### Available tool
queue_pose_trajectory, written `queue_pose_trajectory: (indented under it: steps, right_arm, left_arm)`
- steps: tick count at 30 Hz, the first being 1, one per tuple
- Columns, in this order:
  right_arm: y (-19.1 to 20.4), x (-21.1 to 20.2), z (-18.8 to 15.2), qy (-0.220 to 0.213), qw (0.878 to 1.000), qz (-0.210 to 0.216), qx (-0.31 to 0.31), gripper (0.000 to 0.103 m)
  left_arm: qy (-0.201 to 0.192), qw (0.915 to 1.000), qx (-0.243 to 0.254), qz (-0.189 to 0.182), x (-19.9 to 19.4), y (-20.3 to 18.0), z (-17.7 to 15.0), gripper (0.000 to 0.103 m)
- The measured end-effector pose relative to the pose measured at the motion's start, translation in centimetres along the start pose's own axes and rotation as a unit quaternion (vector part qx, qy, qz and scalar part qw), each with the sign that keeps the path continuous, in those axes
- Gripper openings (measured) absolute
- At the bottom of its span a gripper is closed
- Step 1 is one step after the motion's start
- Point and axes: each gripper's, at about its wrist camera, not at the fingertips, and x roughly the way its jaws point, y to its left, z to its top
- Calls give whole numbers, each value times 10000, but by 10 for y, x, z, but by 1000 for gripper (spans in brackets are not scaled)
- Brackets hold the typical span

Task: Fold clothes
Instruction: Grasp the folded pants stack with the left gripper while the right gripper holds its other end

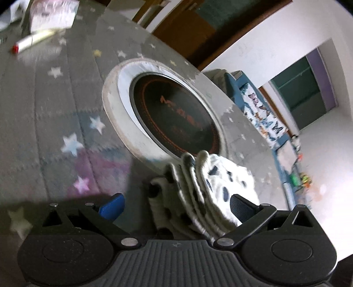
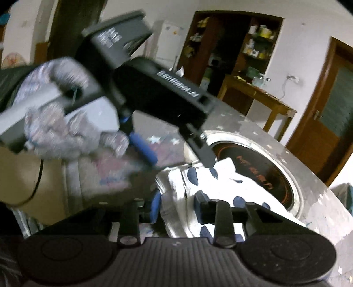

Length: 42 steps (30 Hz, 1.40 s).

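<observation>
A white garment with dark spots [image 1: 211, 183] lies bunched in folded layers on the round table's grey star-patterned cover [image 1: 66, 99], at the near rim of a built-in black cooker [image 1: 174, 117]. In the left wrist view my left gripper [image 1: 175, 206] stands open and wide around the layers; its blue pad is clear of the cloth. The right wrist view shows that left gripper [image 2: 181, 163], held by a gloved hand [image 2: 55, 123], with its black finger tip on the garment [image 2: 222, 176]. My right gripper [image 2: 178, 206] is shut on a fold of the garment near its edge.
A white tube with a red cap [image 1: 28, 43] and a plastic packet [image 1: 53, 13] lie at the table's far side. A chair draped in butterfly-print cloth [image 1: 262, 114] stands beyond the table edge. A wooden desk [image 2: 258, 95] and doors line the walls.
</observation>
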Motion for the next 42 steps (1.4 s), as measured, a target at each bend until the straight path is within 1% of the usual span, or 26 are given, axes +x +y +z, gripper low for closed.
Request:
queue_pose_trajectory:
  steps: [4,9,15,21,23,25,26,27,28,29,30,31,33,34,37,39,42]
  right_arm:
    - [-10,-9,2,-122,9996,-25,261,25]
    - [-13,-16,1,-200,9989,-27,420,23]
    - [-17,-22,0,-270,9985,6,482,23]
    - [-17,-26,-5,-300,9985,133,433,23]
    - [-18,-25,-6,-299,9984,194,437,23]
    - [-19,-24,-8,-297,9982,256,443,23]
    - [-20,-24,-9,-296,9981,289,458,23]
    - [-21,-24,-10,-293,9979,332,475,25]
    - [-24,-23,-11,-296,9974,384,526,25]
    - [-26,-22,-12,-301,9969,436,582,28]
    - [-29,-22,-13,-297,9963,483,640,32]
    - [-32,-23,-14,-291,9957,530,699,33]
    - [-37,-24,-16,-280,9943,624,817,35]
    - [-40,-25,-16,-274,9935,671,876,35]
    - [-52,-34,-19,-299,9911,713,1086,36]
    - [-63,-39,-20,-302,9895,675,1243,36]
    - [-86,-40,-17,-310,9868,474,1516,36]
  left_arm:
    - [75,9985,-451,-308,1,5,-4,103]
    - [247,9911,-1087,-725,7,11,-9,103]
    - [394,9854,-1268,-1066,23,7,-8,103]
    - [328,9877,-1042,-1120,33,1,2,101]
    - [295,9886,-967,-1120,35,1,3,96]
    - [276,9894,-909,-1095,36,2,3,85]
    - [268,9898,-890,-1076,37,3,2,83]
    - [267,9902,-870,-1057,38,4,1,78]
    - [270,9906,-848,-1038,39,5,1,70]
    - [277,9909,-836,-1017,40,6,1,66]
    - [285,9911,-835,-997,41,7,1,58]
    - [286,9914,-819,-977,42,8,0,52]
    - [272,9924,-757,-929,41,10,-1,45]
    - [256,9930,-716,-901,40,10,-2,43]
    - [231,9944,-565,-867,39,9,-2,40]
    - [208,9951,-460,-847,37,8,-4,40]
    - [186,9959,-345,-815,37,4,-5,40]
